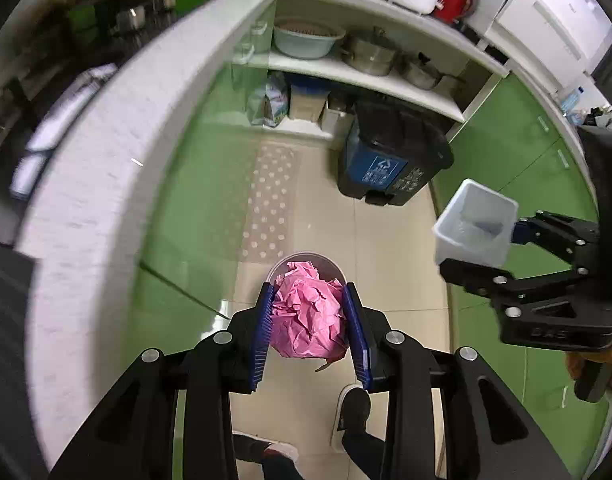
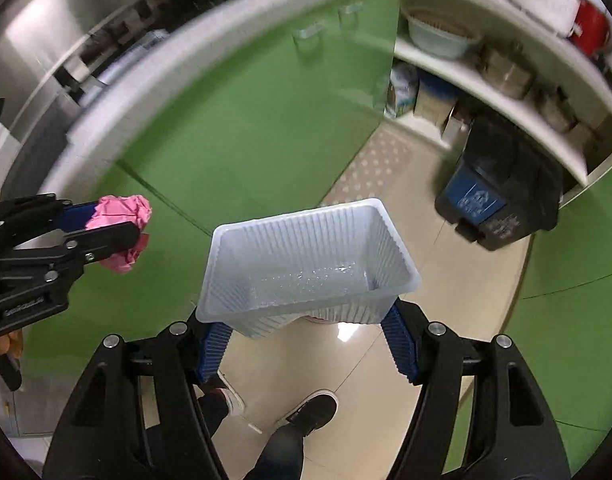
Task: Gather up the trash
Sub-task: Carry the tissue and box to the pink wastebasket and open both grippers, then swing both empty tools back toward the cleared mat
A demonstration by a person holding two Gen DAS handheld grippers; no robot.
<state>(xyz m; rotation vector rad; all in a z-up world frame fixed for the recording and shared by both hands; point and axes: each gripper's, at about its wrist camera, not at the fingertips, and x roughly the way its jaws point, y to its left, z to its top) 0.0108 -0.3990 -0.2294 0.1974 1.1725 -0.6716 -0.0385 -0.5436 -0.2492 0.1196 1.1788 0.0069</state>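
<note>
My left gripper (image 1: 309,320) is shut on a crumpled pink paper ball (image 1: 307,320) and holds it in the air over a small white bin (image 1: 329,266) on the floor. It also shows in the right wrist view (image 2: 122,224), at the left, with the pink paper ball (image 2: 124,208). My right gripper (image 2: 306,344) is shut on a translucent white plastic tray (image 2: 306,256), held open side up. The same tray (image 1: 471,224) shows in the left wrist view at the right, in the right gripper (image 1: 501,248). A dark trash can with a blue label (image 1: 389,160) stands ahead by the shelves.
Green cabinet doors (image 2: 246,128) under a white counter (image 1: 118,152) run along the left. Open white shelves (image 1: 369,76) hold bowls, pots and bags. A dotted floor mat (image 1: 270,200) lies ahead. The person's shoes (image 2: 309,412) are on the beige tile floor below.
</note>
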